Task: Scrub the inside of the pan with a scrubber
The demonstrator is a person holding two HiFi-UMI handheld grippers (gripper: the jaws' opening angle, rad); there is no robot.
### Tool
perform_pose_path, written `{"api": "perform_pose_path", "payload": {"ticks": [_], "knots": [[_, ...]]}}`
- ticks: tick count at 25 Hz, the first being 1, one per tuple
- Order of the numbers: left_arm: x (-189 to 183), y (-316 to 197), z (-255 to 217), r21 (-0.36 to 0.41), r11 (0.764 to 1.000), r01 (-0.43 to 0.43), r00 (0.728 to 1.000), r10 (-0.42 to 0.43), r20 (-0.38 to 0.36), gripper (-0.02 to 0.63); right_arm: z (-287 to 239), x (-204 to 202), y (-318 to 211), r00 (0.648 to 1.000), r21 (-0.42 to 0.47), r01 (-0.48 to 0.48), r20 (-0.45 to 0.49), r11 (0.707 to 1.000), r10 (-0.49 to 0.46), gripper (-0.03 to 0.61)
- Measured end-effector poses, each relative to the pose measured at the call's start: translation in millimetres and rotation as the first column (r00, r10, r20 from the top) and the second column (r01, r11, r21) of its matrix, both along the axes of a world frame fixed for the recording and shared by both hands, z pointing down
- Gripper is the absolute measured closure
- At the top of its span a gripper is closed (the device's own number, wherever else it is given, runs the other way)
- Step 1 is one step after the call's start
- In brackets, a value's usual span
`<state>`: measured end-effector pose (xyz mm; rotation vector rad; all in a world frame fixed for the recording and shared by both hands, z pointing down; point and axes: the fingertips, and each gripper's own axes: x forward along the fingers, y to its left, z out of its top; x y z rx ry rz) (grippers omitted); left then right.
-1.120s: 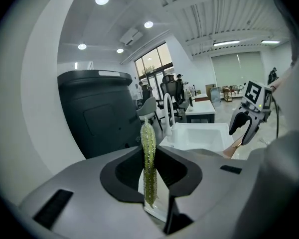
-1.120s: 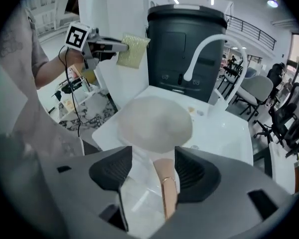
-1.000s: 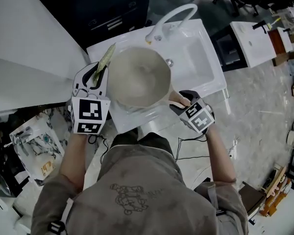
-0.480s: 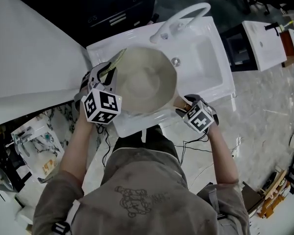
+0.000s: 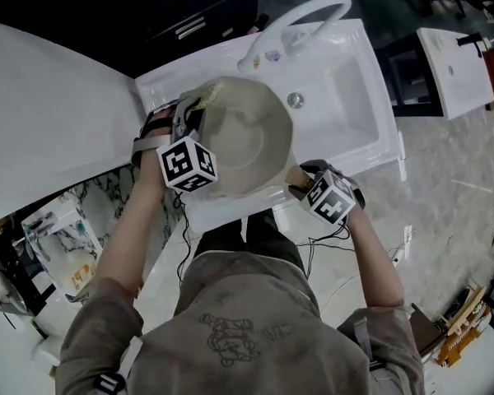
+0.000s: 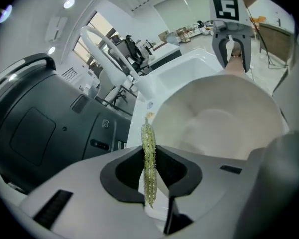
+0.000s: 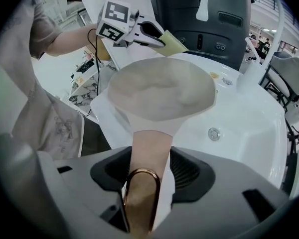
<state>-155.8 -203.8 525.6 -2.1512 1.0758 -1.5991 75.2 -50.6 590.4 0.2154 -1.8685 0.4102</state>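
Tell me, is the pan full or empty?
Empty. The pan shows only its bare, pale inside in the head view and both gripper views, with no water or food in it.

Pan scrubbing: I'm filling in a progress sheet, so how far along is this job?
Done: the left gripper has its jaws clamped on the scrubber, and the pan is at the sink. In hand: the right gripper has its jaws closing on the handle between them, and the scrubber is at the pan's rim. Left: the scrubbing itself; no contact with the inner surface shows yet.
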Motion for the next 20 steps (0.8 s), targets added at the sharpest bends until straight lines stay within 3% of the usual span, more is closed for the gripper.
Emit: {"api": "perform_pose_path", "payload": {"ticks": [4,8,10,16,20], "knots": [[8.2,-10.4,16.9,0.028,0.997,-0.073,0.989,0.069,0.128,0.534,0.7,-2.4,-0.5,1.000,-0.001,0.002,0.025,1.000,-0.002,0.345],[15.2,-14.7,31.3,0.063,0.988,-0.139,0.954,0.117,0.275,0.534,1.1,-3.7,1.3,0.999,-0.010,-0.002,0.040,1.000,0.003,0.345],[20.6,-13.0,40.6,0.042,0.985,-0.167,0.938,0.145,0.316,0.534,1.0,-3.6,0.7,0.999,-0.014,-0.004,0.048,1.000,0.005,0.345],[22.9,3.0,69.8,-0.128,0.976,-0.175,0.925,0.207,0.317,0.534,0.0,-2.5,0.4,0.998,-0.018,-0.016,0.062,1.000,0.017,0.347],[13.0,19.7,91.6,-0.292,0.939,-0.180,0.903,0.275,0.330,0.534,0.7,-2.0,0.3,0.997,-0.014,-0.024,0.071,1.000,0.025,0.348]]}}
